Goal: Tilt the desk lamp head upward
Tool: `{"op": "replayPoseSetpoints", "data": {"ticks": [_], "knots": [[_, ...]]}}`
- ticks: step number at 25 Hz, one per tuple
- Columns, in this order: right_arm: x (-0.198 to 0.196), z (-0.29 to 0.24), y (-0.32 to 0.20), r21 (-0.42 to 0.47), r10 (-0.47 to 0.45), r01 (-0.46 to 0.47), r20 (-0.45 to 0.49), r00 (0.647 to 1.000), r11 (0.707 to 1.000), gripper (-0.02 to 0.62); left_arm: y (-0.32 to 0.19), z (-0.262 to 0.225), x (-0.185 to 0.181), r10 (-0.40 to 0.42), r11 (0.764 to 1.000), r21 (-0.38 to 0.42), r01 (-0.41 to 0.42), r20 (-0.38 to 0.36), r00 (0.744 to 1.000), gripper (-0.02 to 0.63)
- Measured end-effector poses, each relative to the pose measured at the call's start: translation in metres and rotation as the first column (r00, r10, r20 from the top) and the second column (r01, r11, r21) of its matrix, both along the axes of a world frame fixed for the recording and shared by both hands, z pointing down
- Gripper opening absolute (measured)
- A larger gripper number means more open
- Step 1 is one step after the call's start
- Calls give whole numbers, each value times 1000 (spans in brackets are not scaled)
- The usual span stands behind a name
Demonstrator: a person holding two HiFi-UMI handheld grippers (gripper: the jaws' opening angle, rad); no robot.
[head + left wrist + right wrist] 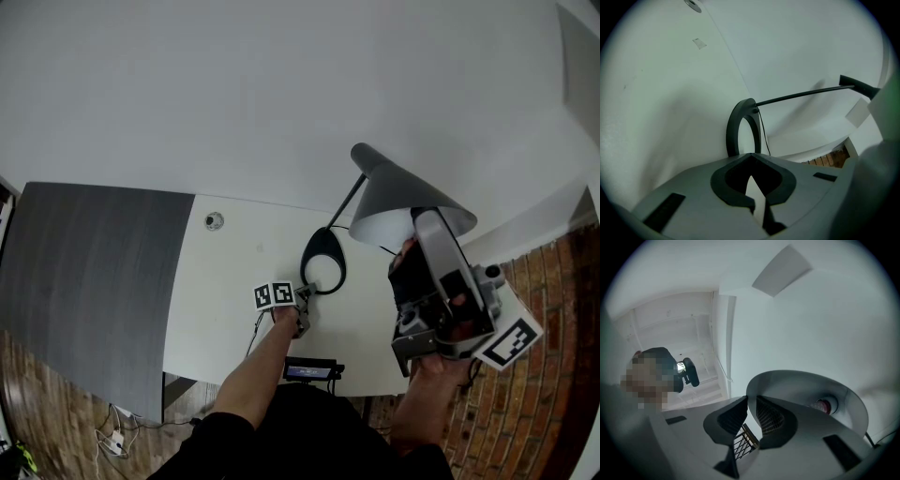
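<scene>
Lamp head (398, 192), a grey cone with a white inside, hangs above the right end of the desk, and the right gripper has its rim. Behind everything runs a plain white wall (234, 94). Below the wall lies the white desk (225, 267), with a dark grey panel (94, 272) flush against its left side and brick floor (553, 309) showing past its right edge.

The right gripper (419, 217) comes up from below the cone. In the right gripper view (751, 399) its two dark pads stand only a narrow slit apart, and the thin rim of the lamp head (811, 385) runs down through that slit, filling it. A round bulb socket (824, 405) shows deep inside the cone.

The left gripper (307, 291) lies low on the desk, with its tips at the near edge of the base (306, 261), a flat black ring. In the left gripper view (750, 157) the tips are closed over that near edge, black pads on black ring (732, 136), while the far half of the ring curves away beyond them.

A thin black rod (347, 202) slants from the far side of the ring up to the cone. A fine cord (764, 131) drops from where the rod meets the ring. A small round cable hole (214, 221) sits in the desk, well left of the lamp
</scene>
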State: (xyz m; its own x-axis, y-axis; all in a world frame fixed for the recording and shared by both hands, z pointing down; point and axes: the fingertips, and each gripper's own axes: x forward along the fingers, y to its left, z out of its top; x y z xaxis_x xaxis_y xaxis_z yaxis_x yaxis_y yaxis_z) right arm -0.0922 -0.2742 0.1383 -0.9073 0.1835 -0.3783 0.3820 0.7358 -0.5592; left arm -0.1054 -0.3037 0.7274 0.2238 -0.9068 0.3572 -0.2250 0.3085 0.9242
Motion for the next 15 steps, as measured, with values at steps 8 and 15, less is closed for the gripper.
{"op": "replayPoseSetpoints", "data": {"ticks": [8, 15], "knots": [[1, 0, 0, 0, 23, -23, 8, 1000, 1000, 51, 1, 0, -2, 3, 1000, 1, -3, -7, 1000, 12], [-1, 0, 6, 9, 15, -15, 11, 1000, 1000, 47, -4, -11, -5, 48, 999, 1, -48, 40, 998, 12]]}}
